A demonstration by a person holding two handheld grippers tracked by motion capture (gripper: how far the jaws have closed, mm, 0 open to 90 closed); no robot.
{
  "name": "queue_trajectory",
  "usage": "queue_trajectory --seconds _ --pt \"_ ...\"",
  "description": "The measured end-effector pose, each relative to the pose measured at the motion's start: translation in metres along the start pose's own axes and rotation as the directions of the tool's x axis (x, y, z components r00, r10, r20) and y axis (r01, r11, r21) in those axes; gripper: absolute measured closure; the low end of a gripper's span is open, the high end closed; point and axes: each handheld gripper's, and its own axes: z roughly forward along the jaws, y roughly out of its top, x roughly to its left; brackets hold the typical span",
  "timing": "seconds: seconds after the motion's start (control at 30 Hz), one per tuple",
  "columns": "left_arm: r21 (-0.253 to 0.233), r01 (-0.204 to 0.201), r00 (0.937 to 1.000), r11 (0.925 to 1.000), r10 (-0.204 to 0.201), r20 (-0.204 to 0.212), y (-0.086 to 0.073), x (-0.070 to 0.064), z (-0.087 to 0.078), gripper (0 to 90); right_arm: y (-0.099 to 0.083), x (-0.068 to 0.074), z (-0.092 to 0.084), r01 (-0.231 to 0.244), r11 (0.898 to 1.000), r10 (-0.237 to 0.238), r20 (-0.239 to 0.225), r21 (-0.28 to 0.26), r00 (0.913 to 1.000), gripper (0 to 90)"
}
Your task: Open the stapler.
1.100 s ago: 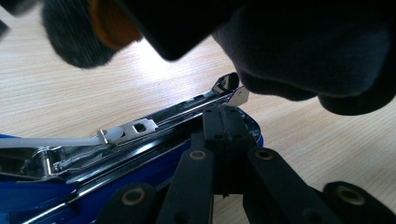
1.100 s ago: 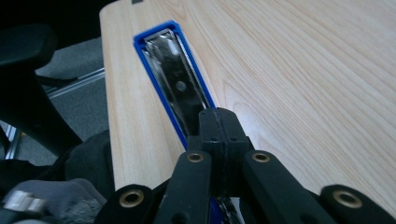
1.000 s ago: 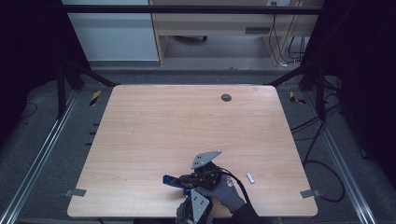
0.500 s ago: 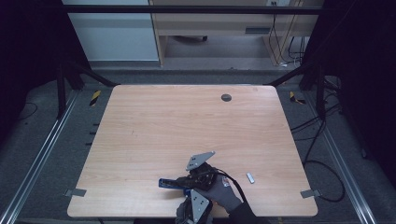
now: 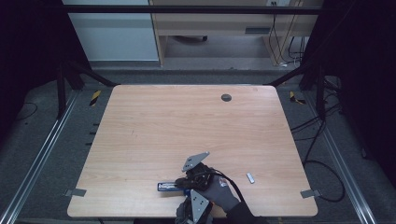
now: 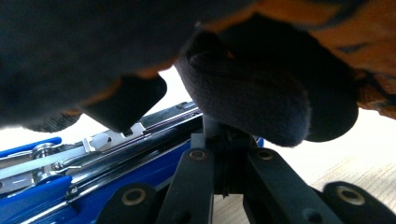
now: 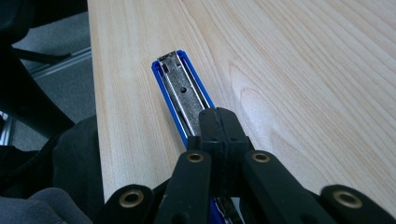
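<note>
We are working at a big wooden table (image 5: pixel 154 135), close to its near edge. A blue stapler (image 5: pixel 169 186) is lying there, opened up, with its shiny metal staple track (image 7: pixel 180 91) facing up. A small strip of staples (image 5: pixel 251 178) is lying on the wood a little way off to the right of our hands, not touching anything.

We think the job in hand is getting the stapler ready for new staples. To do it well, we should be keeping the blue base flat on the table with one gripper and not letting it slide. We should be moving slowly, because the track is thin and could slip or snap shut. The strip must go in straight along the track.

The right gripper (image 7: pixel 218 122) is sitting with its jaws closed tight together, and its tip is resting on the metal track. We cannot tell if it is pinching anything. The left gripper (image 6: pixel 223 158) is also closed, just beside the blue stapler body (image 6: pixel 116 184), under a gloved hand (image 6: pixel 261 93). We cannot tell if it is holding any part
</note>
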Motion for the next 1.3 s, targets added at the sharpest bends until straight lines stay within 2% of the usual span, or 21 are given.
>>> queue_trajectory --seconds 0.13,0.47,0.67,0.8,0.97,1.03,1.3 --pt "0.001 -0.001 1.0000 1.0000 0.001 0.001 0.000 0.000 0.000 90.0 0.001 0.000 0.001 -0.006 1.000 0.006 0.003 0.014 1.0000 90.0" --pt "0.002 0.002 1.0000 1.0000 -0.002 0.003 0.000 0.000 0.000 90.0 0.000 -0.001 0.000 -0.006 1.000 0.006 0.009 0.007 0.9999 90.0" --pt "0.004 0.006 1.0000 1.0000 -0.006 0.002 0.001 0.001 -0.001 90.0 -0.005 -0.006 -0.007 -0.026 0.999 0.027 0.009 -0.048 0.9996 90.0" --pt "0.009 0.008 1.0000 0.9999 -0.008 0.004 0.001 0.002 -0.001 90.0 -0.005 -0.010 -0.015 -0.033 0.995 0.037 0.030 -0.098 0.9989 89.0" --pt "0.015 0.013 0.9999 0.9998 -0.013 0.007 0.003 0.003 -0.002 89.9 -0.007 -0.015 -0.030 -0.048 0.986 0.061 0.079 -0.162 0.9950 86.5" --pt "0.012 0.011 0.9999 0.9999 -0.011 0.006 0.004 0.003 -0.004 87.2 -0.008 -0.017 -0.036 -0.054 0.981 0.074 0.098 -0.186 0.9924 85.2" --pt "0.014 0.013 0.9994 0.9998 -0.013 0.032 0.014 0.011 -0.013 82.4 -0.017 -0.025 -0.063 -0.069 0.960 0.119 0.174 -0.271 0.9775 78.7"
